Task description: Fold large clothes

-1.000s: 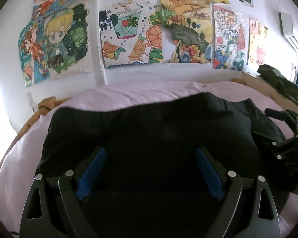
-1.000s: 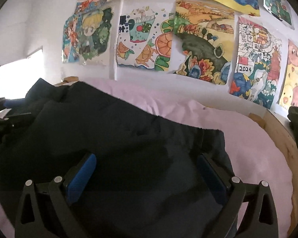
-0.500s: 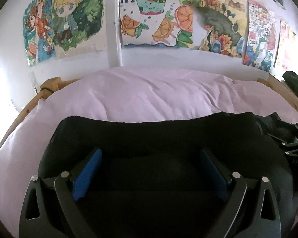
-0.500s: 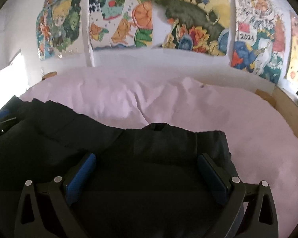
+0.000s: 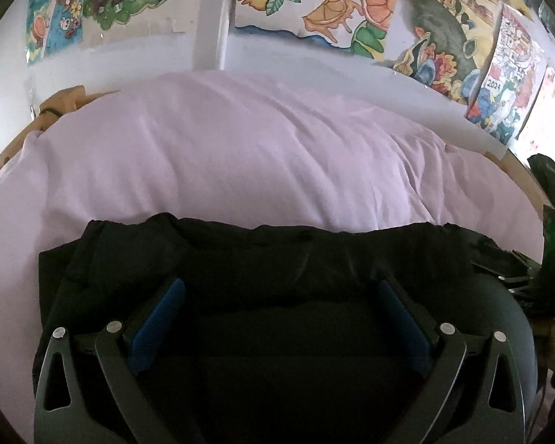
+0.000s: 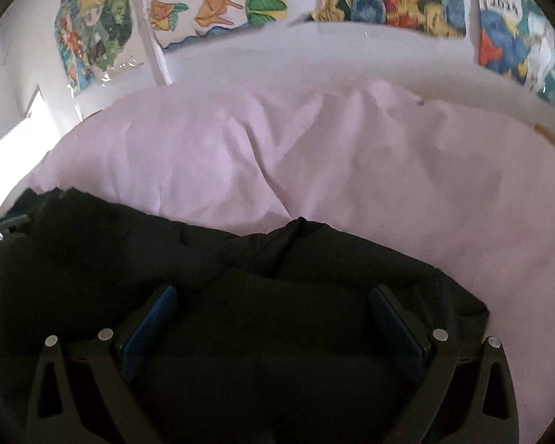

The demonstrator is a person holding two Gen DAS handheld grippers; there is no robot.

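On lilac-sheeted bed point(image 5: 240, 155): black garment point(image 5: 277, 255) bunched at near edge; left gripper point(image 5: 277, 318) fingers spread wide; right gripper point(image 6: 273, 318) fingers likewise released.

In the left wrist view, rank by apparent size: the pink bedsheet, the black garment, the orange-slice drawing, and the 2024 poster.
1. pink bedsheet, largest visible area.
2. black garment, close behind; it lies nearest the camera and the left gripper covers part of it, so this ranking is unsure.
3. orange-slice drawing, cropped by the frame.
4. 2024 poster, smallest.
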